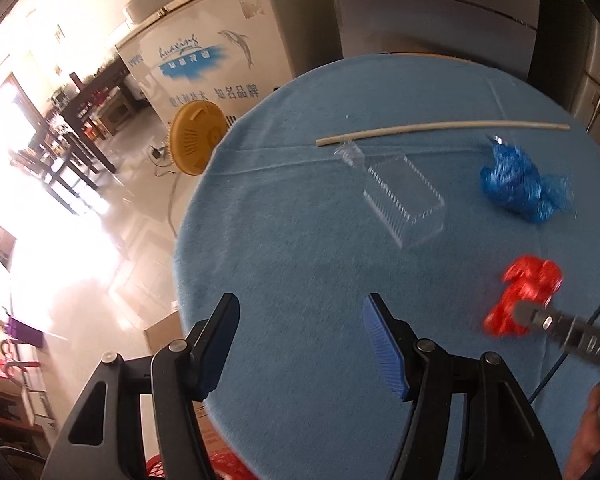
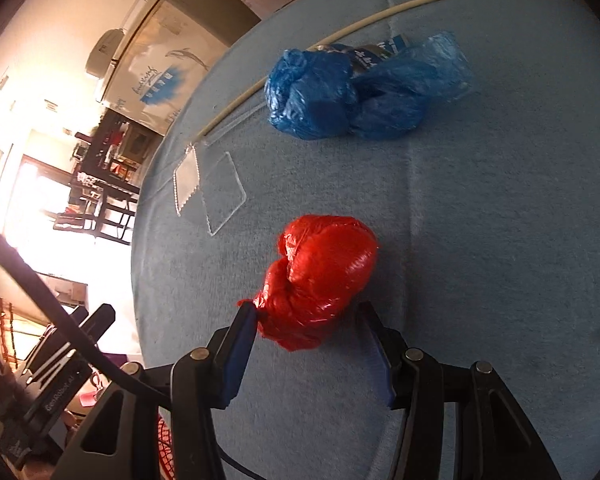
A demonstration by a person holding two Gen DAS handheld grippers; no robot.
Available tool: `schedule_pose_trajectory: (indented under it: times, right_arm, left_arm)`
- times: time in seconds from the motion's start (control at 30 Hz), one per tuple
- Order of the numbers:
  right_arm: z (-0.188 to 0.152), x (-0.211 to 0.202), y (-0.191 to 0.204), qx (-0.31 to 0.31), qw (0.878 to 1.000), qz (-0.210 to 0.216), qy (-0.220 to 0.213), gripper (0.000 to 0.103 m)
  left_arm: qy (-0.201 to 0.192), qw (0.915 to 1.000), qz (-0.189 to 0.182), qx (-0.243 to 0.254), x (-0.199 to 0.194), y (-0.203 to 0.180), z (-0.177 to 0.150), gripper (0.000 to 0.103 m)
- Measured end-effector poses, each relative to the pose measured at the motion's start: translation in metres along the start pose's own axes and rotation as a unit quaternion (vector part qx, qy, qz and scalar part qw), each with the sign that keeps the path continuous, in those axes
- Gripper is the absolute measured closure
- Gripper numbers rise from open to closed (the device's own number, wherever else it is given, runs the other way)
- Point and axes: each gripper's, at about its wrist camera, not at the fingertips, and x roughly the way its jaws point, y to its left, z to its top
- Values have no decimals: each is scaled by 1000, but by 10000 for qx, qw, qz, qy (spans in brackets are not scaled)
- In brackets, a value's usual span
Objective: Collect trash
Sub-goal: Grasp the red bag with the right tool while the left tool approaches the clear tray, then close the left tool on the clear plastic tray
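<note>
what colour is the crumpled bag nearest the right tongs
Red, glossy plastic bag; clearest in the right wrist view.

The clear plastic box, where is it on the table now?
In the left wrist view the clear plastic box lies mid-table on the blue cloth, just below the thin stick and left of the blue bag.

Home kitchen: chest freezer [image 1: 228,52], fan [image 1: 196,140].

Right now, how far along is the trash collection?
Nothing looks collected. In hand: the right gripper brackets the red plastic bag, not visibly squeezing it. Left on the blue tablecloth: blue plastic bag, clear plastic box, long thin stick. The left gripper is empty.
</note>
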Motion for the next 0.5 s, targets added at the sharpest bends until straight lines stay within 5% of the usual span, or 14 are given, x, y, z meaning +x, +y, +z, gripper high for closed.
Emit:
schedule_pose_trajectory:
  times: [0.23,0.5]
  right_arm:
    - [9,8,15,-9,9997,-207,-97,47]
    - [16,14,12,8,9993,-290,-233,48]
  left_arm:
    - [66,9986,-512,-101,27,-13,49,38]
    - [615,9932,-946,-274,76,-41,92,38]
